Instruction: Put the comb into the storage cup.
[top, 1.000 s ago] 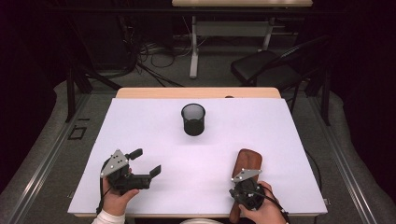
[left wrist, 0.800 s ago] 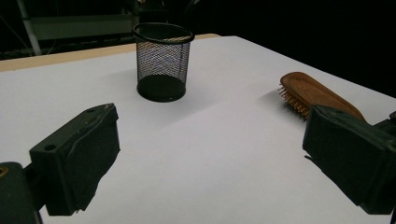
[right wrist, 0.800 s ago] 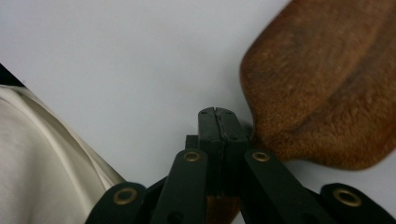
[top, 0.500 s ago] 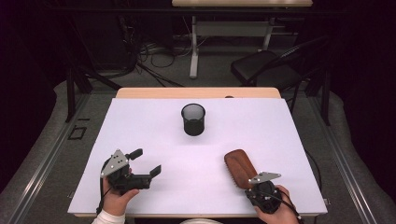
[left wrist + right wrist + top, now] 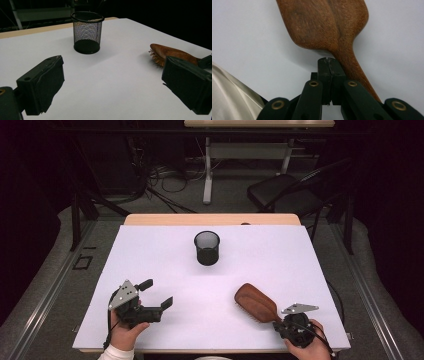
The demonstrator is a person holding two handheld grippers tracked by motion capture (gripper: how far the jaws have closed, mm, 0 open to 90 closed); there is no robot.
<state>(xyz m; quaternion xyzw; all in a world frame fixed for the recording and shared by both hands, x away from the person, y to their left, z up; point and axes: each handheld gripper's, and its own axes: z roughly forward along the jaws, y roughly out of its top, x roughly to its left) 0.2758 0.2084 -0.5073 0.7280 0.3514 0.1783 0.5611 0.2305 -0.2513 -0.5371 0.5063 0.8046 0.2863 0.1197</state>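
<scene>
High view: right hand-held gripper (image 5: 280, 322), jaws closed empty beside the handle, has swung the wooden hairbrush (image 5: 255, 302) askew; left hand-held gripper (image 5: 160, 292) idles open. We judge it's being repositioned.

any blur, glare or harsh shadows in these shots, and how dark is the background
High view: sharp on the bright white table, room behind nearly black. Left gripper view: mesh cup fairly crisp with a soft shadow, near jaws slightly soft. Right gripper view: wooden hairbrush soft and grainy, no glare.

Black hand-held gripper (image 5: 152, 302), brass rivets
</scene>
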